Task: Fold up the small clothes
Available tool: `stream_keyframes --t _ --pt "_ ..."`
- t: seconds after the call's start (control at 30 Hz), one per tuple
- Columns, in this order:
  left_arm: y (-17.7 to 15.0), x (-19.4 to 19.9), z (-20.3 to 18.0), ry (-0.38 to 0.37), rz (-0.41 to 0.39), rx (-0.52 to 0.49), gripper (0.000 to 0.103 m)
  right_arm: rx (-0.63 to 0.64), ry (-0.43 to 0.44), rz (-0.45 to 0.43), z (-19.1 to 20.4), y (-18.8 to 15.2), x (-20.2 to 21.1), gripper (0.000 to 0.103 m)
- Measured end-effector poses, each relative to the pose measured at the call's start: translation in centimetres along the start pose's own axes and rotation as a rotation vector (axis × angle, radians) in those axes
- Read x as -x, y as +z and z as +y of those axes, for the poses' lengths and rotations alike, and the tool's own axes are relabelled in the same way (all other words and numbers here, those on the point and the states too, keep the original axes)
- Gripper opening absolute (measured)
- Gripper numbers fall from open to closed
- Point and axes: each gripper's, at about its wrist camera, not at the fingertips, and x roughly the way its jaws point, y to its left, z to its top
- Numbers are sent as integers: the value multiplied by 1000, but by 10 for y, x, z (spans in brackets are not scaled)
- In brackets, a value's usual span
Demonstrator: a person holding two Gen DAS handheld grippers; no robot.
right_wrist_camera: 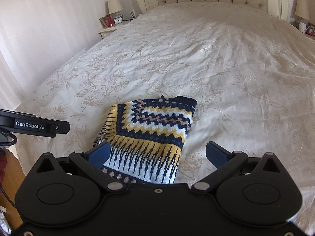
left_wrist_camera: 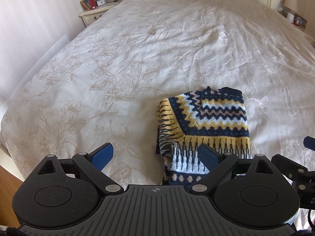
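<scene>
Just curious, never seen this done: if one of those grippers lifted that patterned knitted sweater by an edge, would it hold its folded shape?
Probably not. The navy, yellow and white knitted sweater lies in soft, uneven layers, so it would likely droop and unfold. Its fuzzy knit on the floral bedspread looks grippy, not slippery.

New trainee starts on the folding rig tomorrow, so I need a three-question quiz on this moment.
1. True or false: the left gripper is clamped on the patterned sweater.
2. Multiple choice: the sweater lies (A) spread flat with sleeves out, (B) folded into a compact bundle on the bedspread, (C) hanging off the bedside table.
3. Fill in: in the right wrist view, the right gripper has its jaws ____, with the sweater's near end between its fingers.

Key: 1 false, its jaws are spread and grip nothing; 2 B; 3 open.
</scene>
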Motion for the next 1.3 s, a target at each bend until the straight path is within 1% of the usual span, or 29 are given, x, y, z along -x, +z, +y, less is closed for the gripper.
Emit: stream_keyframes --t 0.13,0.3,0.4,0.63,0.87,1.3 --pt "-4 2 2 -7 17 4 94 -42 -26 44 -1 -1 -1 102" --pt "-11 -1 8 -14 72 12 94 -68 -2 82 1 -6 1 102" --pt "-17 -1 13 -22 96 22 94 -78 -10 95 6 -10 5 102" --pt "-34 13 20 -39 117 23 94 -97 -35 125 16 -20 15 102" --pt "-50 23 20 -61 139 27 94 -90 -60 122 27 -30 33 102" --pt "-72 37 17 -82 149 15 94 -113 -79 106 32 -47 55 102"
